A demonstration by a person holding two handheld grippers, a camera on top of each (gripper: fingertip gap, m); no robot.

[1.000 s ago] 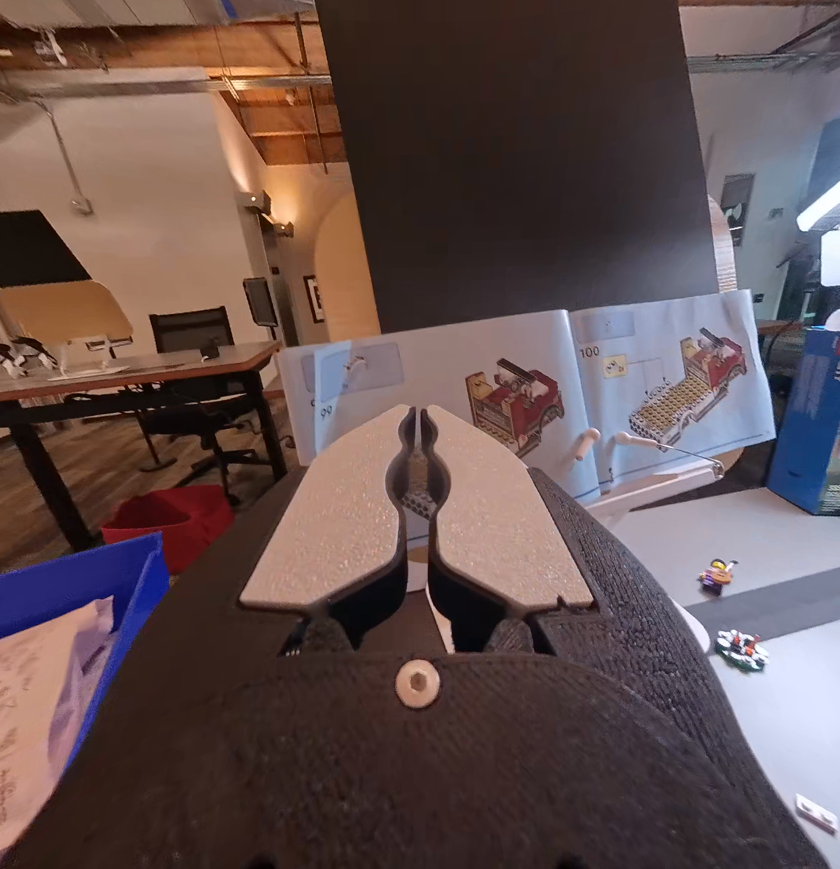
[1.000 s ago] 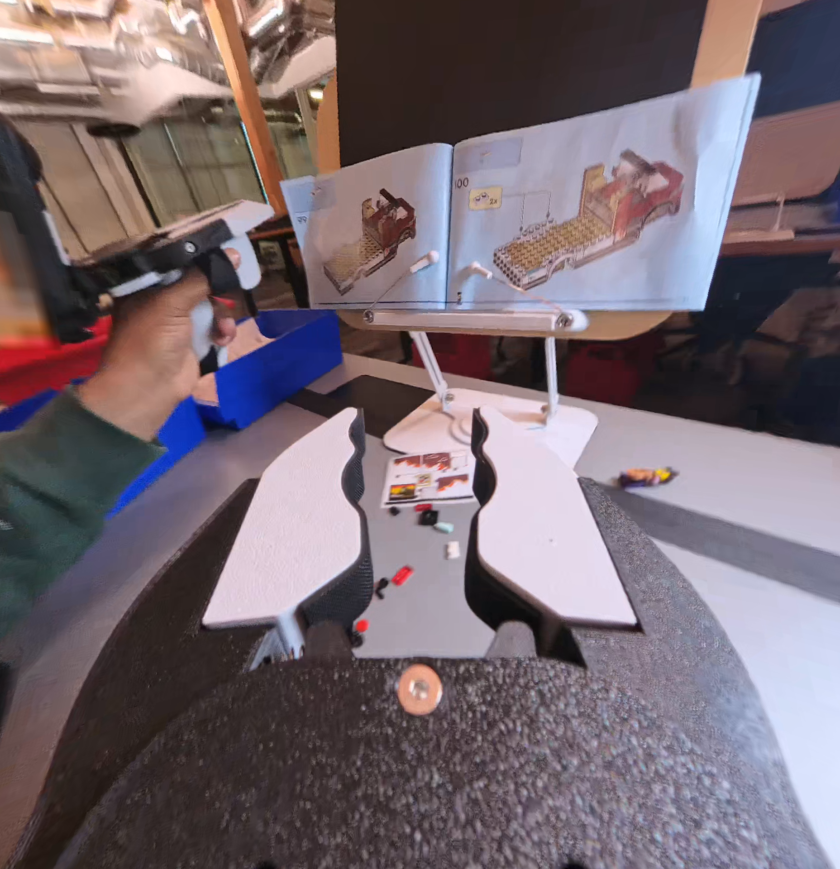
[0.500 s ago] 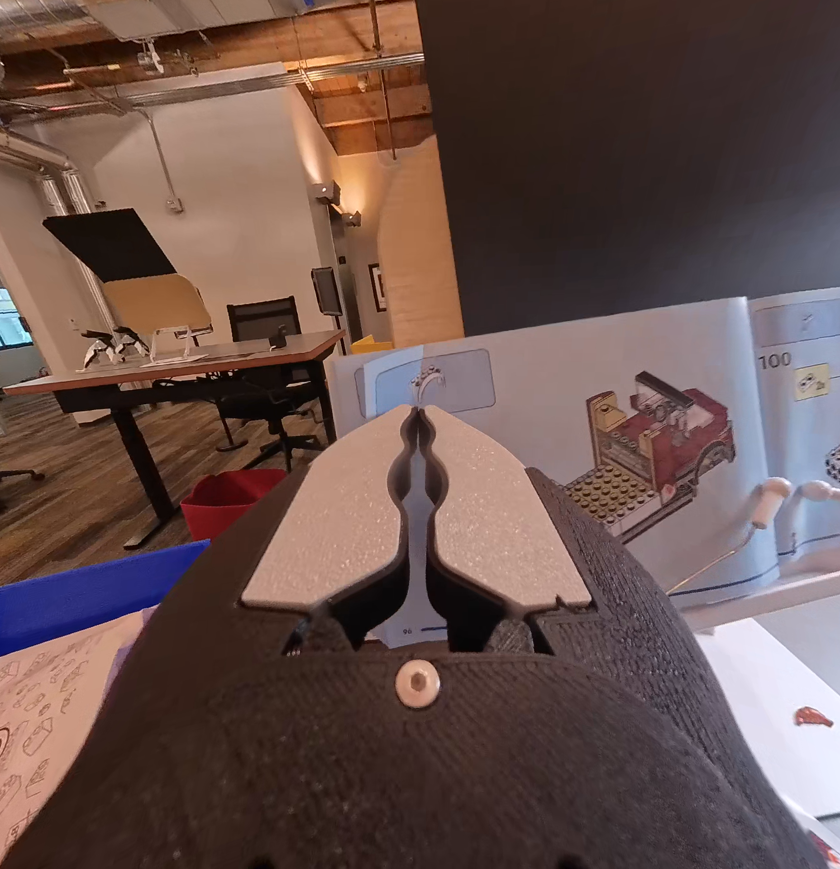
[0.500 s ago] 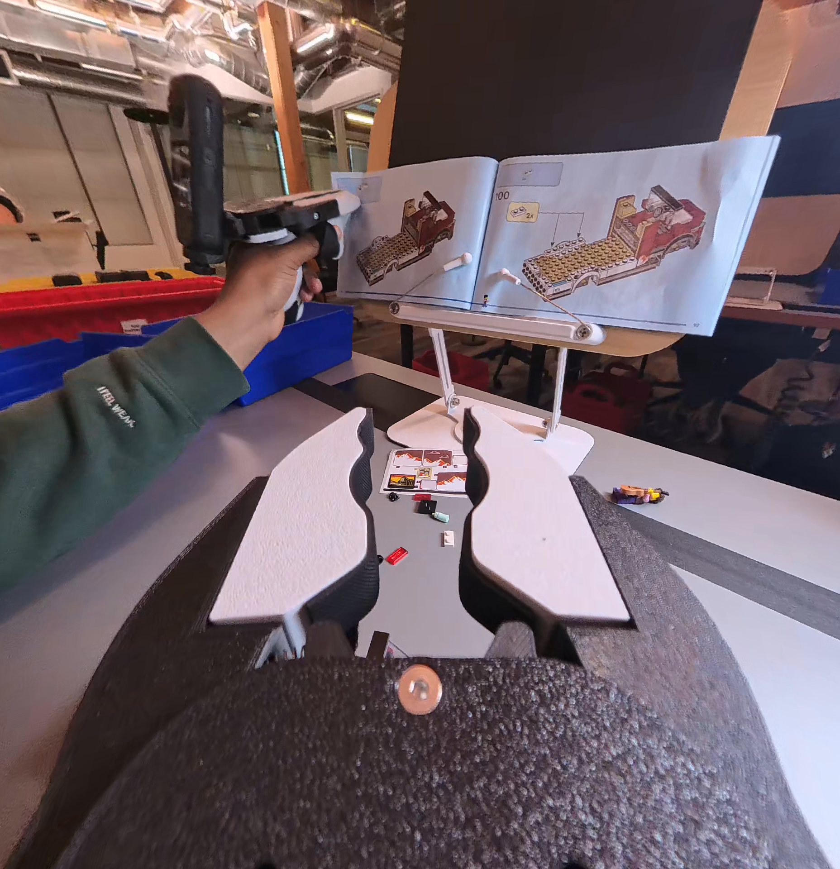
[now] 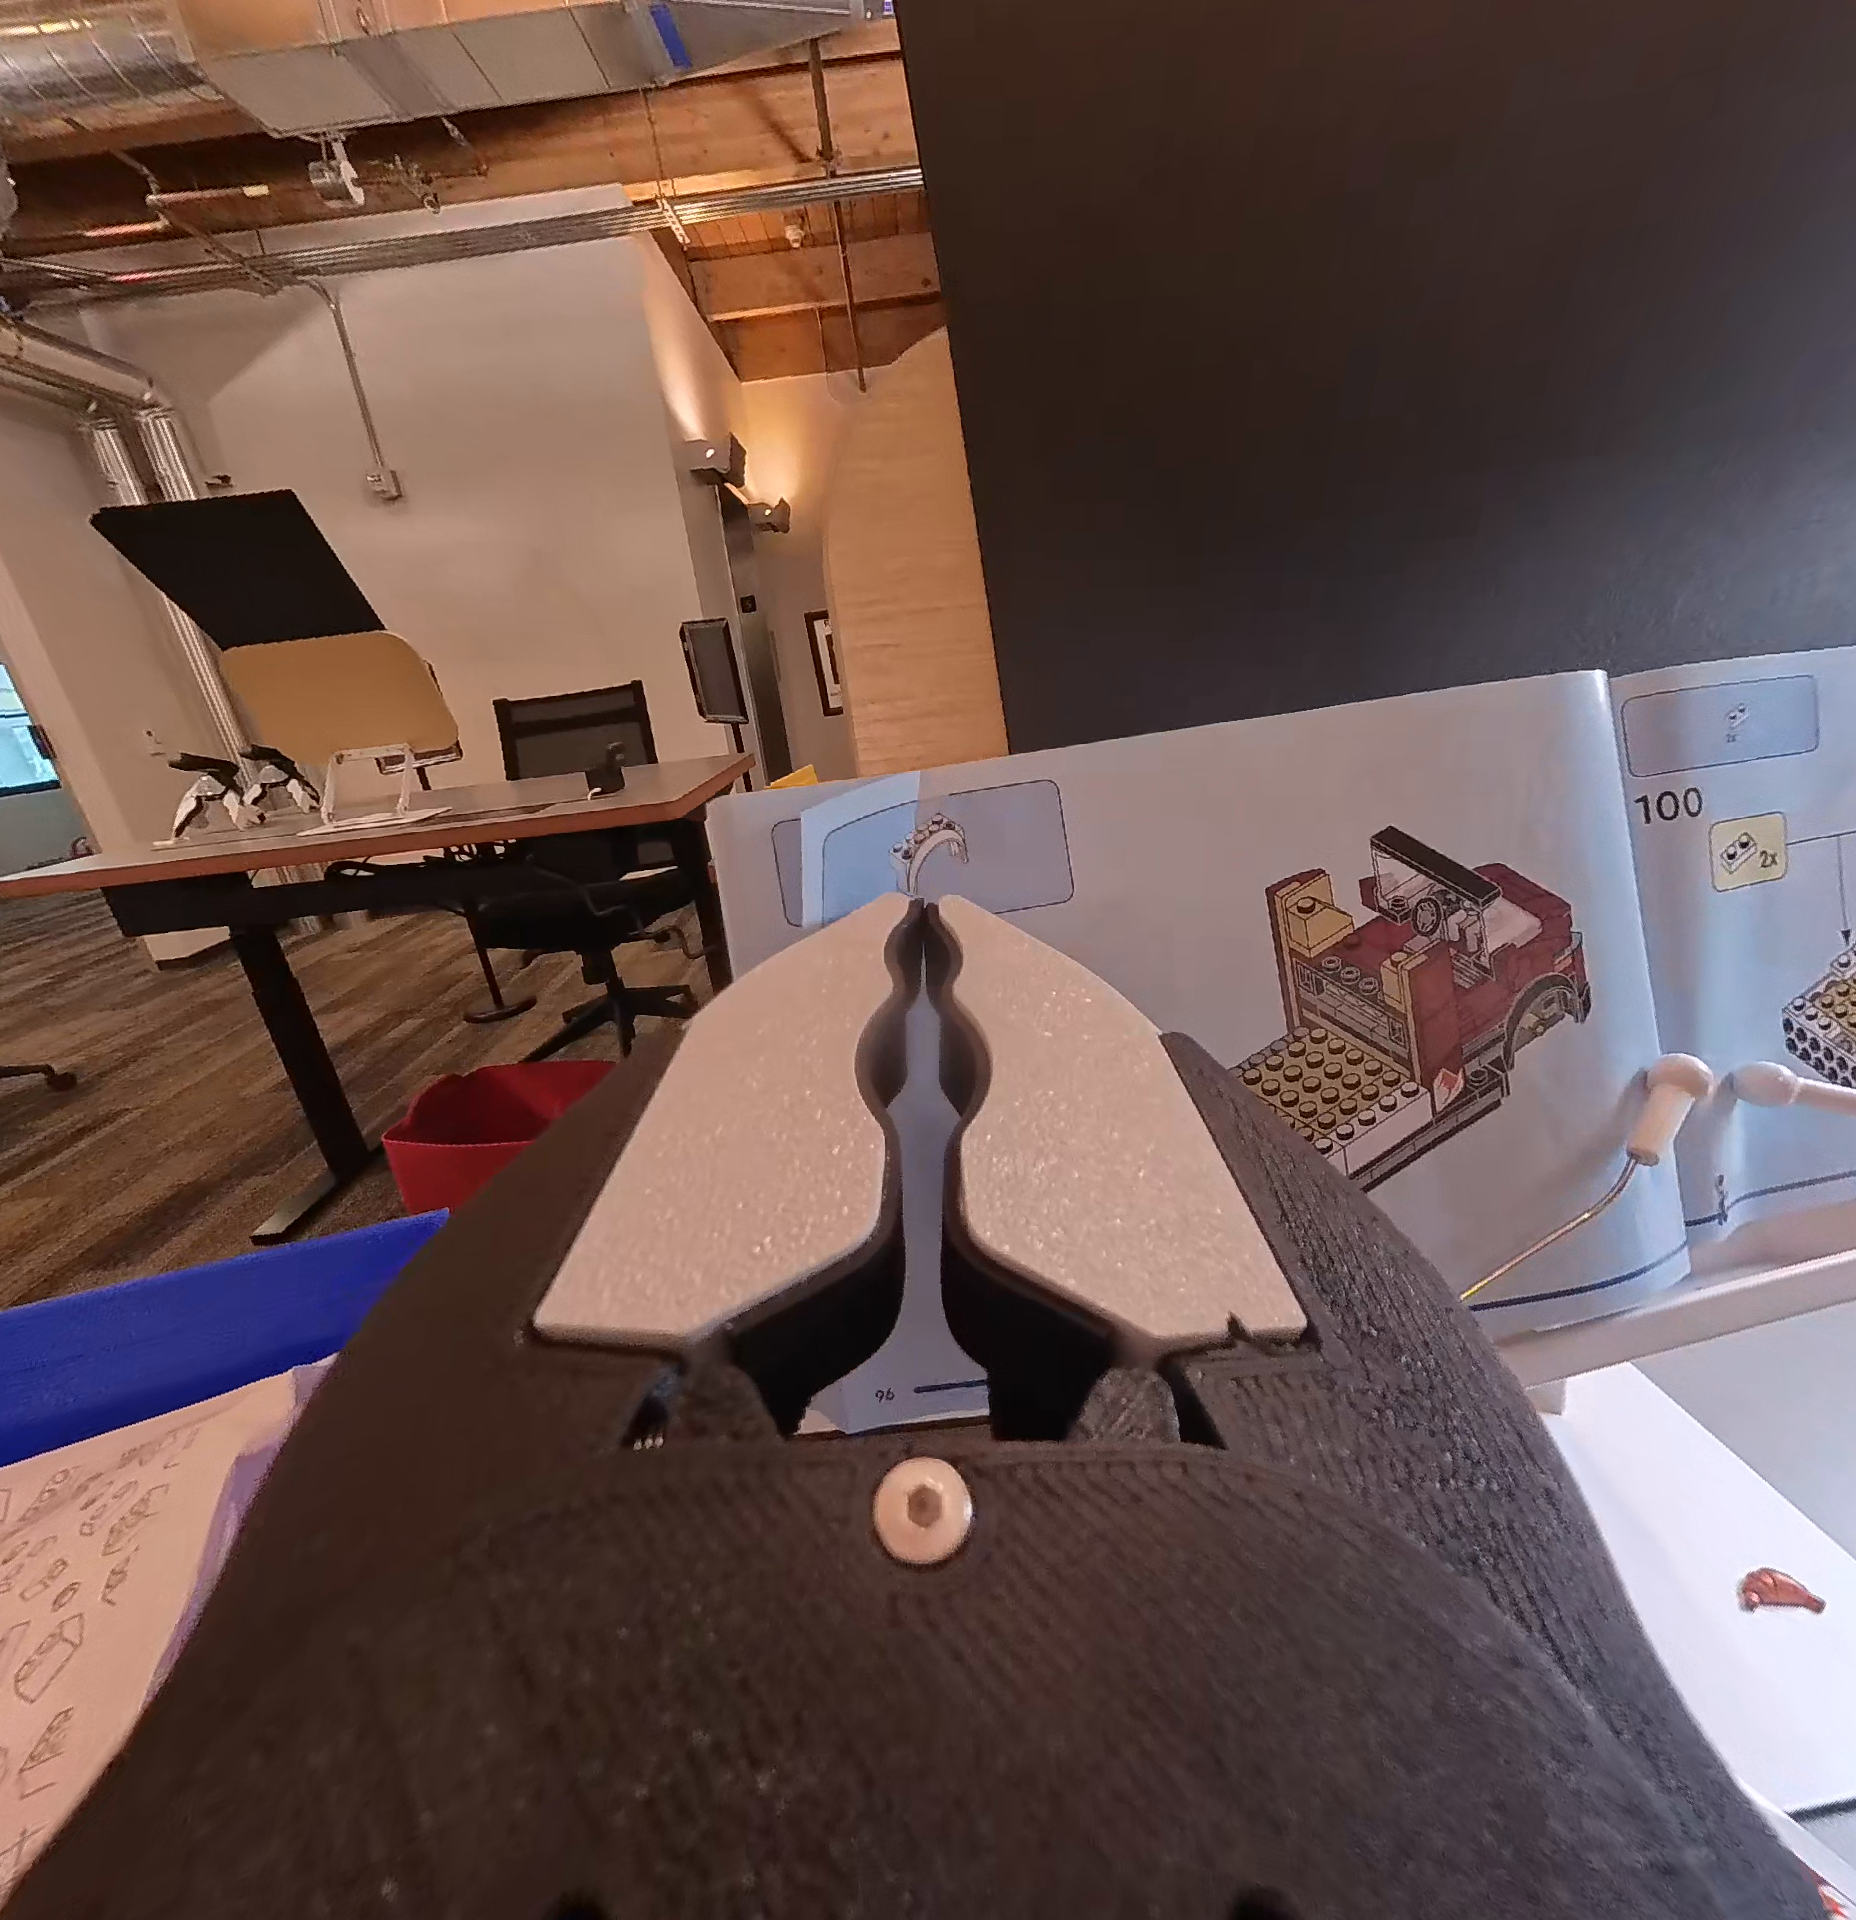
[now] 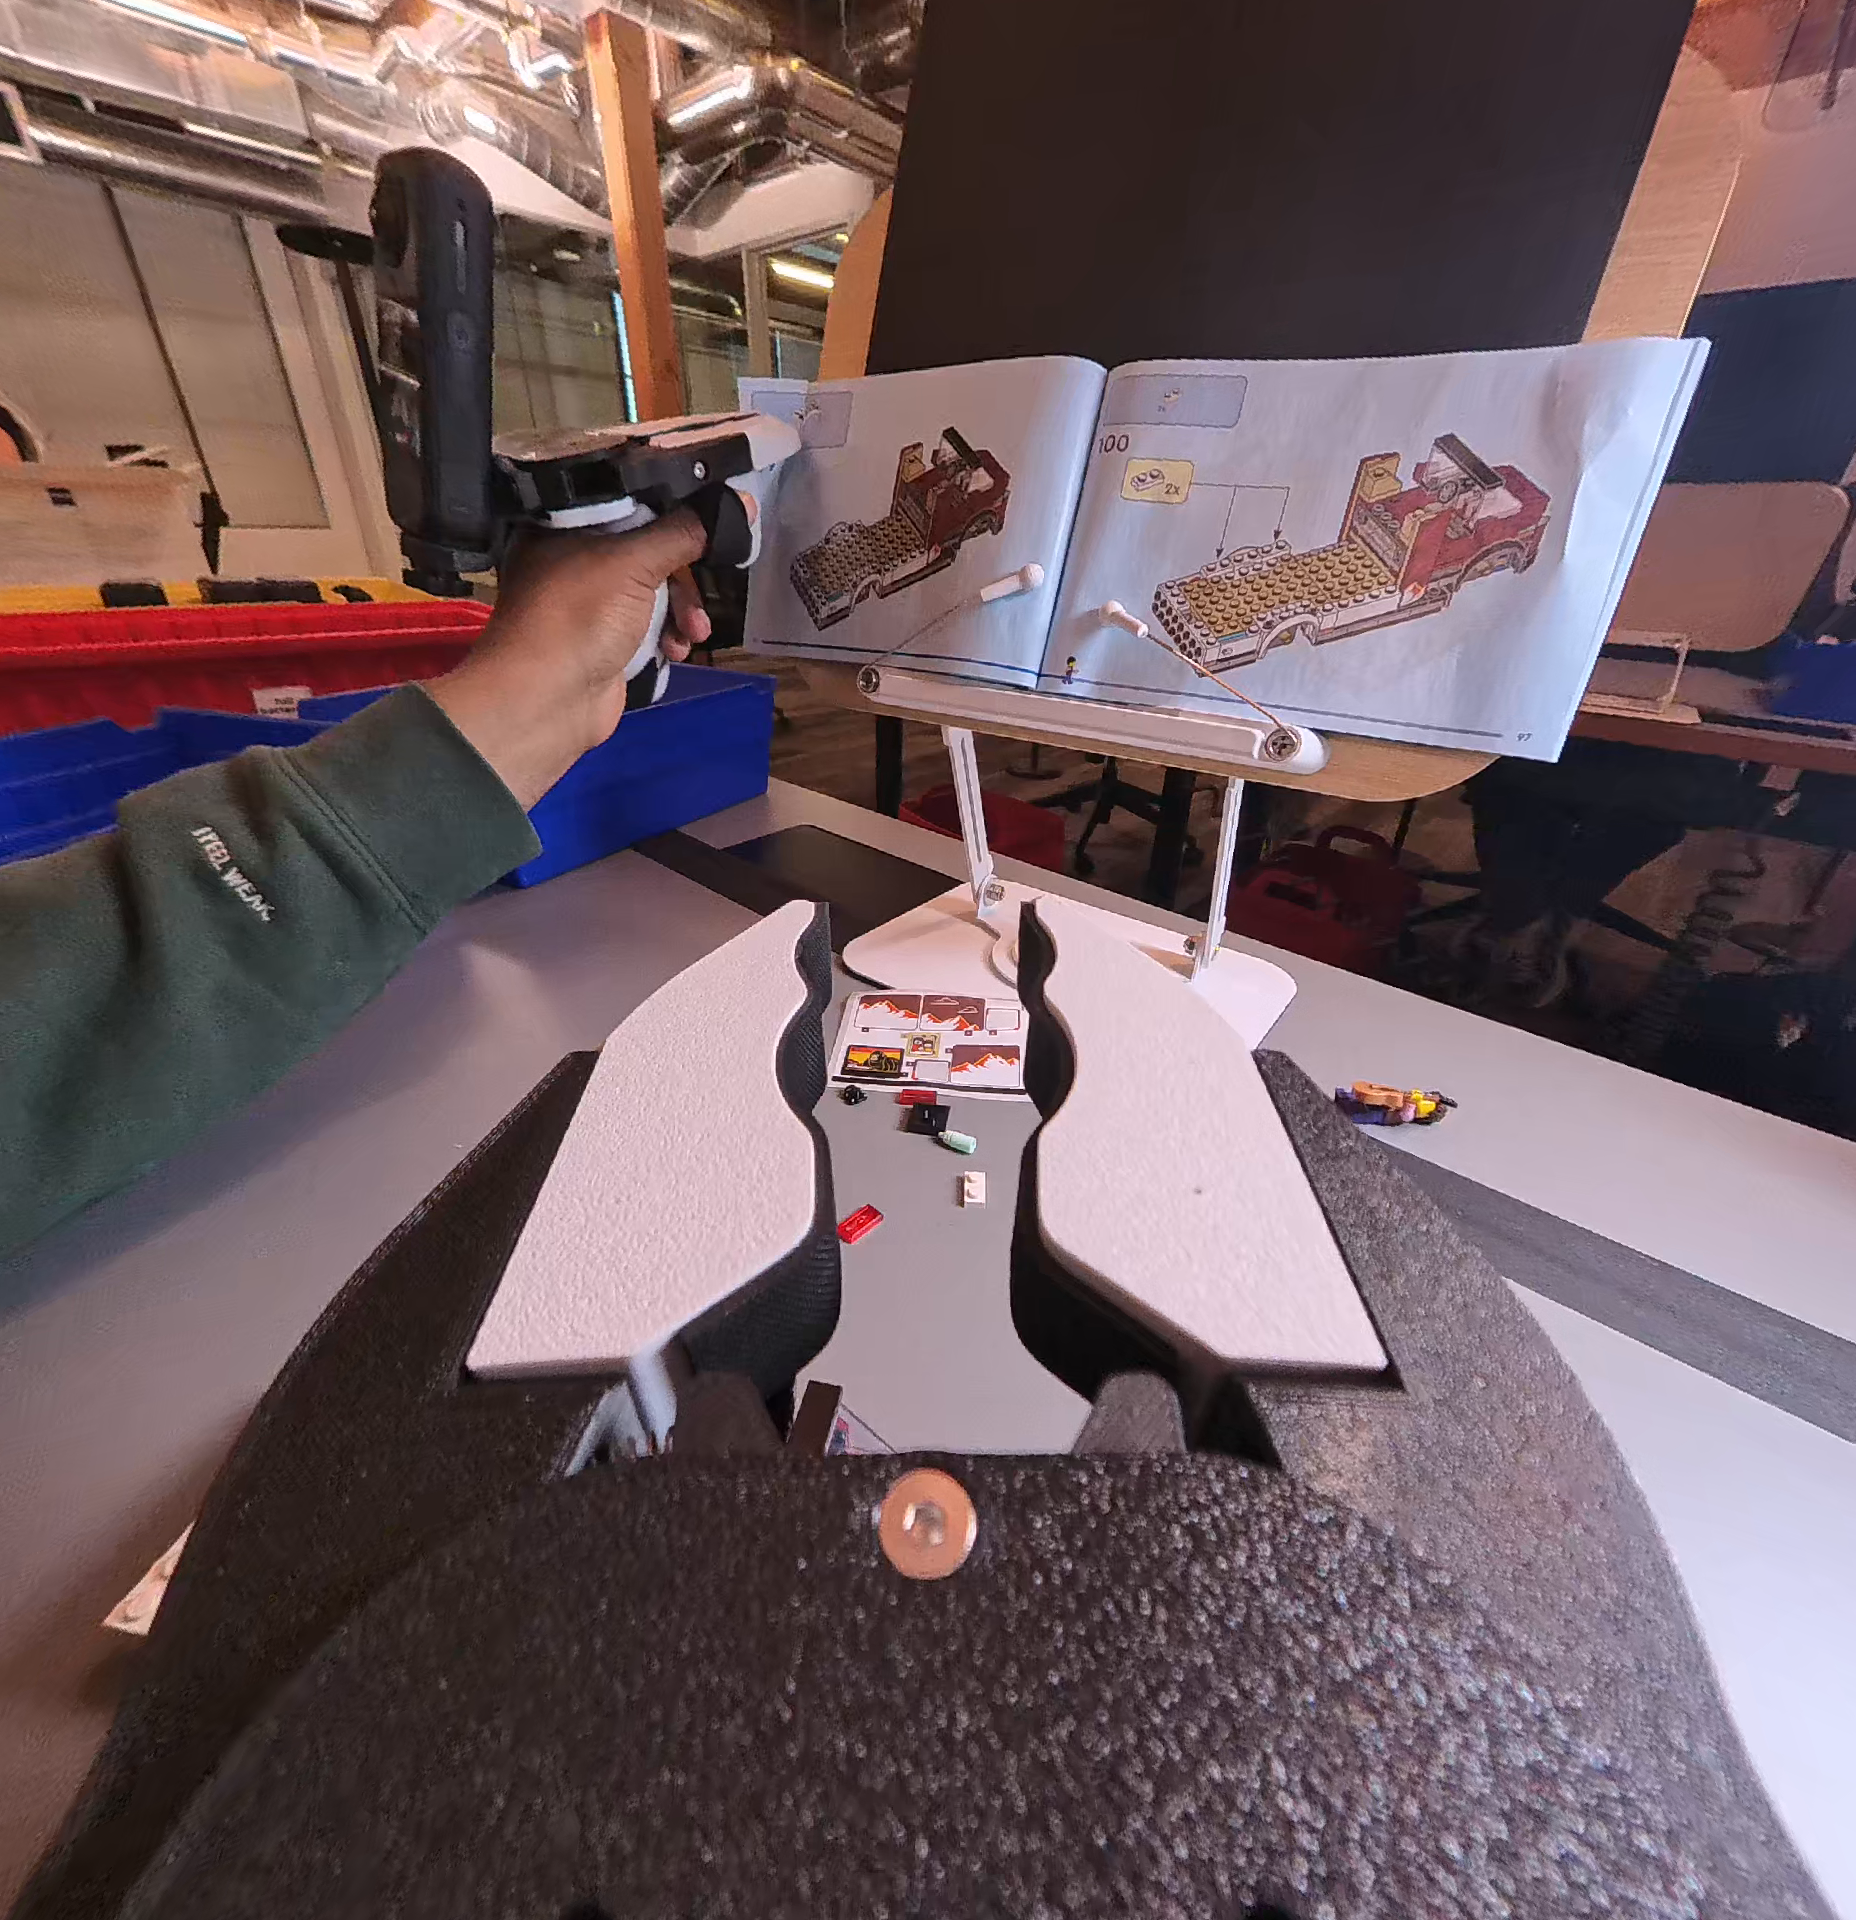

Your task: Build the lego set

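Over the last second we have carried the left gripper (image 5: 922, 914) up off the bench (image 6: 1589, 1164) and in toward the instruction booklet (image 6: 1319, 540) on its white stand (image 6: 1090, 727). A second ago a small dark studded piece showed between its jaws; now only the pale page shows through the slit. The jaws are pressed nearly together, tips meeting right at the top left corner of the left-hand page. Whether they pinch that corner or only touch it, we cannot tell; a loose leaf edge stands just behind the tips. We judge this a page turn or a check of the step, not a building move, so the model itself gains nothing here.

The right gripper (image 6: 924, 935) has settled low over the bench, jaws wide apart and holding nothing. Between them lie the loose parts: a sticker sheet (image 6: 929, 1039) farthest ahead, then a black piece (image 6: 926, 1118), a mint piece (image 6: 957, 1142), a white plate (image 6: 972, 1188) and a red tile (image 6: 859, 1222) nearest the left jaw. A small minifigure (image 6: 1391, 1101) lies well off to the right of the jaws. The built truck is not in view.

As for writing: the booklet carries printed step numbers and part callouts, the green sleeve (image 6: 228, 935) has a small white logo, and a printed sheet lies in the blue bin (image 5: 176, 1351) to the left of the left jaws. We leave these unread.
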